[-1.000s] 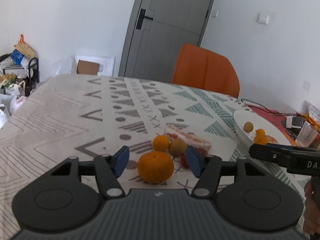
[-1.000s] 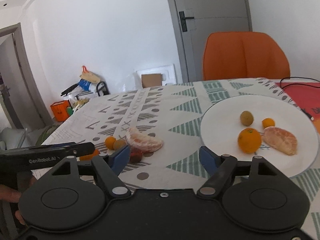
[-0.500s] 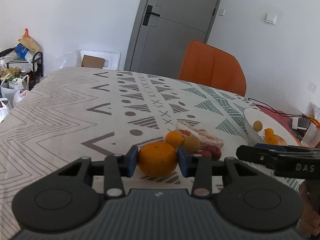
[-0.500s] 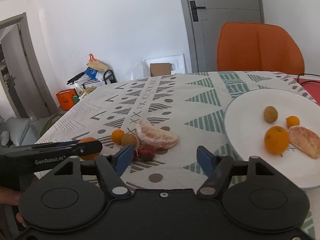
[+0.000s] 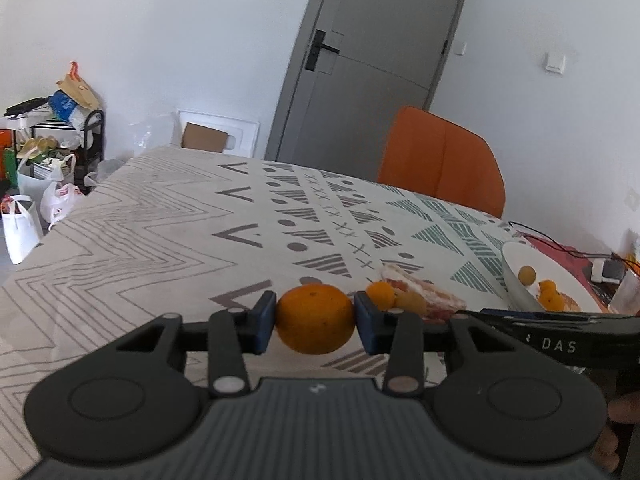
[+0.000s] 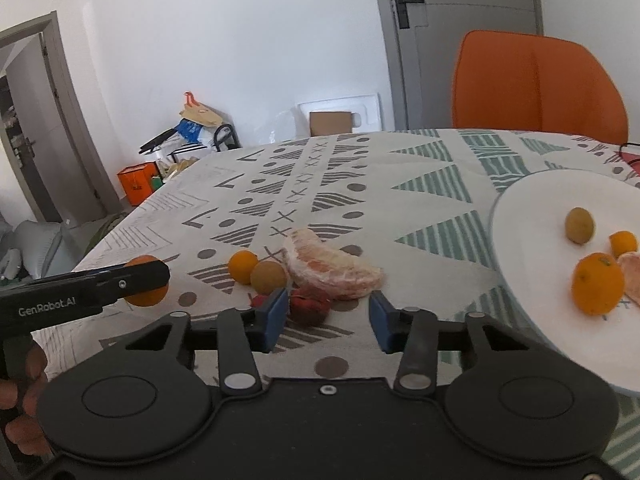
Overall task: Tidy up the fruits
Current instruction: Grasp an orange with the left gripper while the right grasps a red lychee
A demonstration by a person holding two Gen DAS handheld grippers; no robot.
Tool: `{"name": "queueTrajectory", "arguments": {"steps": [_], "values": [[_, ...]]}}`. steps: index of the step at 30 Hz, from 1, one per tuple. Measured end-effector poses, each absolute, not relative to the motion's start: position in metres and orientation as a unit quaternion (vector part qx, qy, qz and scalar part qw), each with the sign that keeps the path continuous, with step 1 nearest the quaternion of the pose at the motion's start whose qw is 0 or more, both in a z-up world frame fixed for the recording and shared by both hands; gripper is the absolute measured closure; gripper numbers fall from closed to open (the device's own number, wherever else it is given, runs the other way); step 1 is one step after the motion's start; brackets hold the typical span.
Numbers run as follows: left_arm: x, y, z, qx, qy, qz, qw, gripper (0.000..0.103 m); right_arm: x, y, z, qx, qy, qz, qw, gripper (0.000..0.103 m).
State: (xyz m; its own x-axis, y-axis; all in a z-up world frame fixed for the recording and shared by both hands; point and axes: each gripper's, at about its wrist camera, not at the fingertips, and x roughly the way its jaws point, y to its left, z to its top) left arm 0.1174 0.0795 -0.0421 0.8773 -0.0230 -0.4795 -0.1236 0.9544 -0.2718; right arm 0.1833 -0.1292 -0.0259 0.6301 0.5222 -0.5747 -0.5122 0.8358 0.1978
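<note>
My left gripper (image 5: 315, 318) is shut on a large orange (image 5: 315, 319) and holds it just above the patterned tablecloth; it shows in the right wrist view (image 6: 146, 286) too. My right gripper (image 6: 329, 320) is open, low over the table, with a small red fruit (image 6: 310, 307) between its fingertips. Behind it lie a peeled pomelo segment (image 6: 330, 270), a small orange (image 6: 243, 266) and a brownish round fruit (image 6: 269, 277). The white plate (image 6: 528, 200) at right holds an orange (image 6: 598, 289), a small orange, a brownish fruit and a peeled segment.
An orange chair (image 6: 536, 84) stands behind the table's far edge. A black cable and a red mat (image 5: 560, 248) lie beyond the plate. Bags and a rack (image 5: 52, 148) stand on the floor at left.
My left gripper closed on the large orange and lifted it slightly. My right gripper moved left and forward from the plate toward the red fruit.
</note>
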Motion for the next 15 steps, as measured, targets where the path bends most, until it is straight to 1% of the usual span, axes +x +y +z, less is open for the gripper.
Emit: {"name": "queueTrajectory", "arguments": {"steps": [2,3,5,15], "values": [[0.115,0.083,-0.041,-0.150,0.242,0.031,0.958,0.062,0.184,-0.124,-0.026,0.003,0.319,0.290,0.902,0.064],[0.114,0.084,-0.040,-0.151,0.240,0.033,0.958,0.062,0.184,-0.121,-0.027,0.000,0.320,0.292,0.901,0.071],[0.112,0.086,-0.039,-0.155,0.236,0.033,0.959,0.062,0.186,-0.116,-0.030,-0.008,0.331,0.294,0.897,0.082],[0.110,0.078,-0.033,-0.143,0.239,0.020,0.960,0.062,0.173,-0.131,-0.019,0.008,0.316,0.295,0.902,0.082]]}}
